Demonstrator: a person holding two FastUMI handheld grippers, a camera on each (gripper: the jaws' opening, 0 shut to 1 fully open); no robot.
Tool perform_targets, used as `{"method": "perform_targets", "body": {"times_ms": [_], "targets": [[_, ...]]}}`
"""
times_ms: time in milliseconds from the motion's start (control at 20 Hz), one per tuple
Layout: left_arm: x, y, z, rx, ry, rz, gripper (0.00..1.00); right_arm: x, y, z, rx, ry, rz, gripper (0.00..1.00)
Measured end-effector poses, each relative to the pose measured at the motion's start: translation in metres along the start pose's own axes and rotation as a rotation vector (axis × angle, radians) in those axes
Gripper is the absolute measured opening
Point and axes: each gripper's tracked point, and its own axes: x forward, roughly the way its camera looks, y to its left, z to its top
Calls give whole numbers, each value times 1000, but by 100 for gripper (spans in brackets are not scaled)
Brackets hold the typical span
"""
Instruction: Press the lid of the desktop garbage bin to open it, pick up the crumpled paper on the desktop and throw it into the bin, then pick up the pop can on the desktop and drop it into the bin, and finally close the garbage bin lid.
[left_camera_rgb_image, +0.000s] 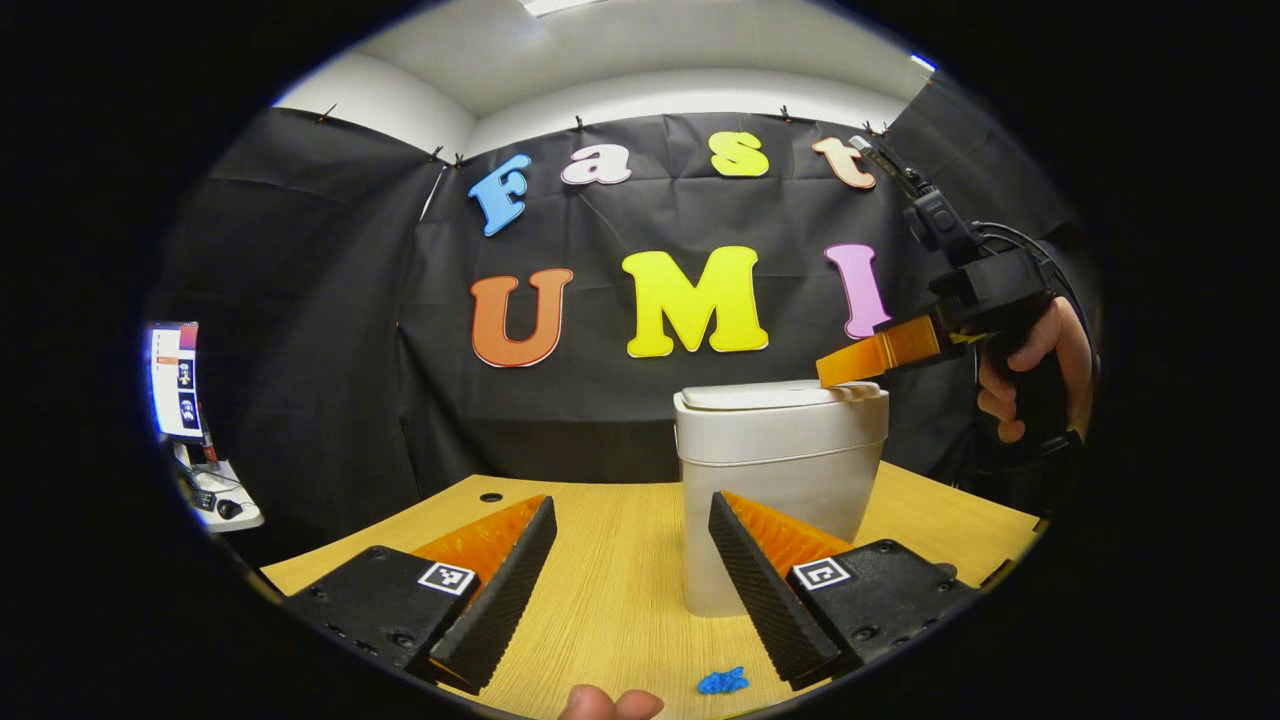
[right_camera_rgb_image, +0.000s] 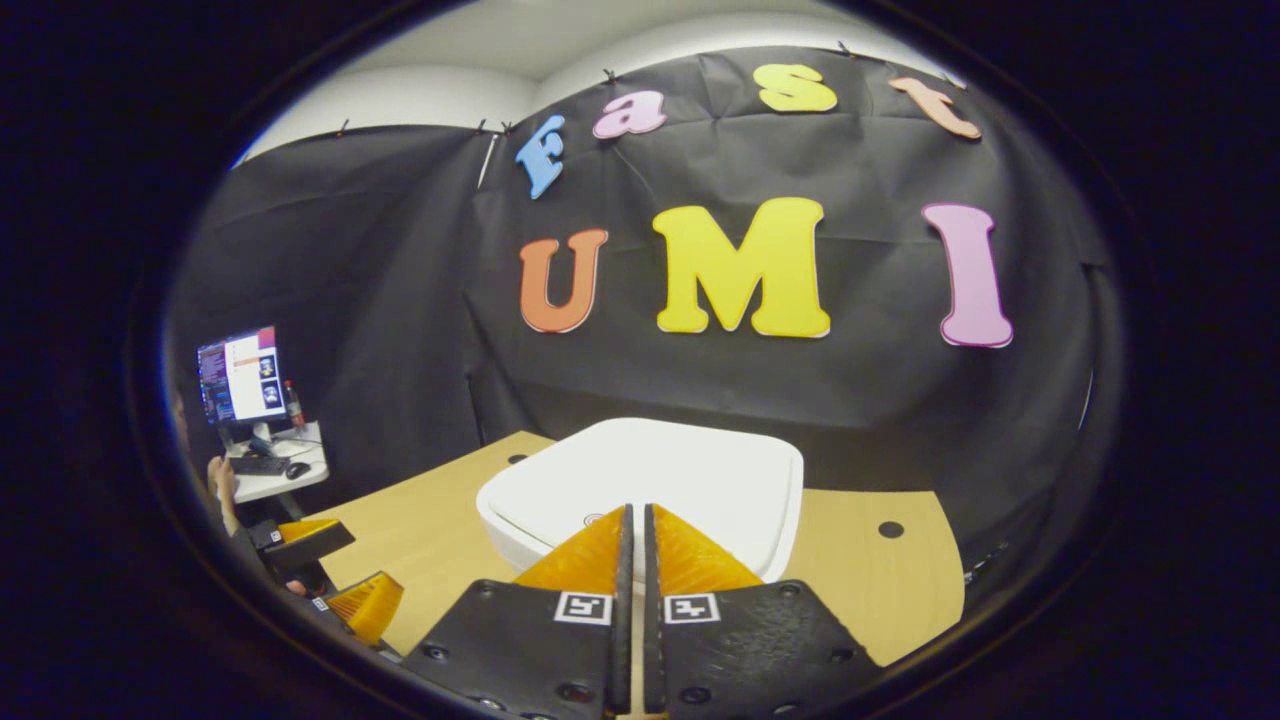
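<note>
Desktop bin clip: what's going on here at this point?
A person holds a gripper in each hand at a wooden desk. The right gripper, fingers together, has its tips at the closed lid of the white desktop garbage bin, apparently pressing it to open or close it. The left gripper hangs open in front of the bin, holding nothing. A small blue scrap lies on the desk near it.
</note>
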Motion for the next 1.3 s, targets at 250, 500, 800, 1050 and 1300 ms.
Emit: {"method": "perform_targets", "body": {"times_ms": [250,500,800,1050,1300], "targets": [[0,1,-1,-23,-2,-2,99,-14,-7,24,55,-89,-15,30],[3,1,-6,-35,8,-12,99,-32,-6,29,10,-144,-34,95],[5,-11,-24,-23,42,-33,99,-57,-19,12,0,-195,-104,94],[6,-24,-40,-31,81,-54,99,-75,-22,-20,28,-202,-102,95],[1,-40,-72,-55,150,-90,99,-95,-38,-52,46,-222,-144,96]]}}
